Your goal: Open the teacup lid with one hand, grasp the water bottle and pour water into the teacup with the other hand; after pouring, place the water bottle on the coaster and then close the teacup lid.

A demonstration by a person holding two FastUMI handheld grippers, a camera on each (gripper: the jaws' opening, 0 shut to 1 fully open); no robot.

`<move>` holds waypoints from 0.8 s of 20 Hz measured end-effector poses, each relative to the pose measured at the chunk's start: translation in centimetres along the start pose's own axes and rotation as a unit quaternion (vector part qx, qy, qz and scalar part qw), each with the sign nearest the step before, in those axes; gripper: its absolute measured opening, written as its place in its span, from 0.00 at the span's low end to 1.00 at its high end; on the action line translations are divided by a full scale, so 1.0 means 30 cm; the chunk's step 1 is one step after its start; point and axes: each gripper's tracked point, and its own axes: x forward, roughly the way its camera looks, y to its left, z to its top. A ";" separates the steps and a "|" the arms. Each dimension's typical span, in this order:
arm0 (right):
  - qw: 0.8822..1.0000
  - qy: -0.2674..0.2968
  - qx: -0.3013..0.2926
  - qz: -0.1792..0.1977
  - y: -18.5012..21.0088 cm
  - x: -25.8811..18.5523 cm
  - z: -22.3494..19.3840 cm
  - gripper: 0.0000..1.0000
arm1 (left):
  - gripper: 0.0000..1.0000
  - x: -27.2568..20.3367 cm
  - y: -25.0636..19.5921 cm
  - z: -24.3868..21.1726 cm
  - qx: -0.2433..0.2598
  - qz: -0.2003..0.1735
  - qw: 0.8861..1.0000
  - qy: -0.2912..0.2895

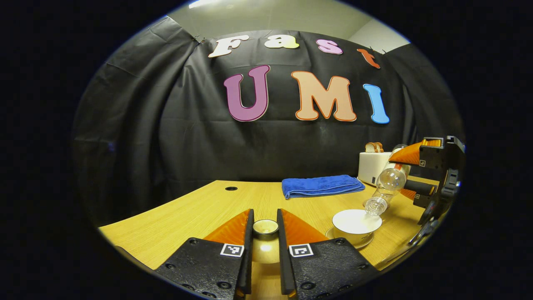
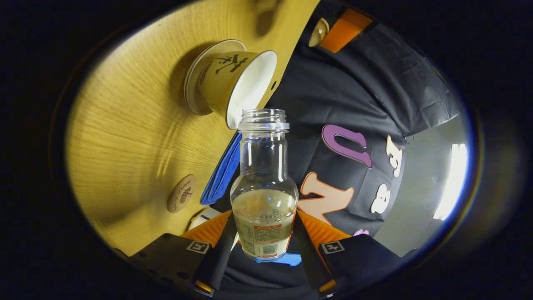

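**Inspector A:** In the left gripper view, the left gripper [image 1: 265,233] is clenching the lid [image 1: 265,228] of the teacup between its two orange fingers. It is holding the lid above the wooden table [image 1: 191,212], well to the left of the cup.

**Inspector B:** And the teacup [image 1: 356,224] itself?

**Inspector A:** It is sitting uncovered on its saucer [image 1: 368,241] near the front right of the table. The right gripper [image 1: 410,175] is reaching in from the right edge, and the bottle [image 1: 385,187] in it is tilting neck-down, with its open mouth just over the cup's far rim.

**Inspector B:** The right gripper view is agreeing. The right gripper [image 2: 263,233] is grasping the bottle [image 2: 264,196], both fingers pressing on the labelled lower body. The neck is pointing at the teacup [image 2: 239,81], and the mouth is overlapping the cup's white rim. Whether water is leaving the mouth, I cannot tell.

**Inspector A:** Other items?

**Inspector B:** A round coaster [image 2: 182,193] is lying bare on the table [image 2: 125,137], apart from the cup. A folded blue towel [image 2: 222,171] is lying beyond it.

**Inspector A:** In my view the towel [image 1: 321,185] is lying toward the back of the table, and a white toaster [image 1: 372,166] with bread in it is standing just right of it.
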 end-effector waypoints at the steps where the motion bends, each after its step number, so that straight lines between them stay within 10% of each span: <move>1: 1.000 0.005 0.020 0.009 0.012 0.004 -0.009 0.82 | 0.24 -0.001 0.000 -0.003 0.000 0.000 1.000 0.000; 8: 0.965 0.054 0.240 0.087 0.128 -0.022 -0.076 0.84 | 0.24 0.001 -0.001 -0.005 0.000 0.000 1.000 0.000; 16: 0.858 0.076 0.496 0.110 0.135 -0.021 -0.093 0.80 | 0.25 0.003 0.001 -0.007 -0.001 0.001 1.000 0.000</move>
